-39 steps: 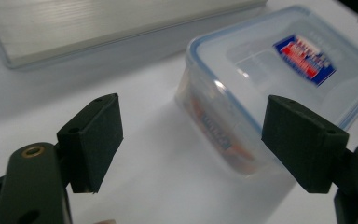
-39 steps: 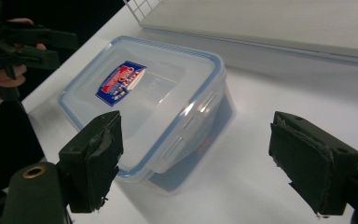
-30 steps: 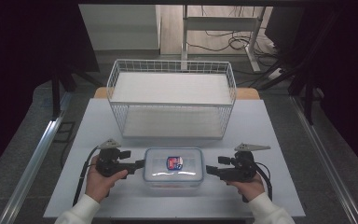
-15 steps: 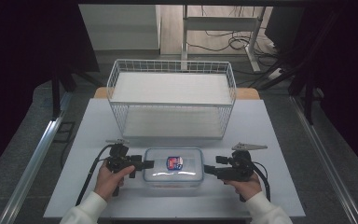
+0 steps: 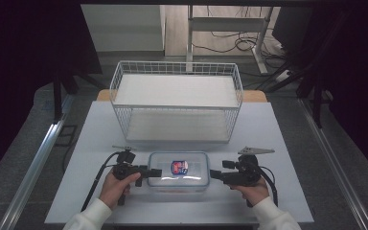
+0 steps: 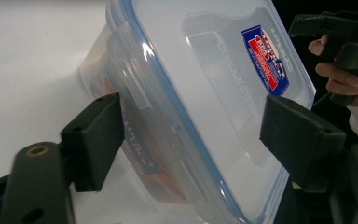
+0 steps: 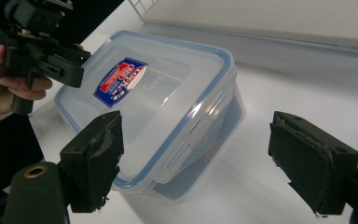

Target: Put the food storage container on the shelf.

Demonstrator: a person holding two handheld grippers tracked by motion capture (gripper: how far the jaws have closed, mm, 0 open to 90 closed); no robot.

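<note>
Container (image 5: 178, 171): clear plastic, blue-rimmed lid, red-blue label.

A red-and-blue label (image 6: 265, 58) sits on the container lid (image 5: 178, 166); its print seems too blurred to read.

At lower centre of the high view sits a clear plastic rectangular box (image 5: 178, 171) with a blue-rimmed lid and a red, white and blue label (image 5: 179, 166). The white wire basket (image 5: 177, 103) above it stands on a pale grey-white table (image 5: 86, 143). Both black grippers (image 5: 154, 172) (image 5: 214, 174) flank the box.
</note>
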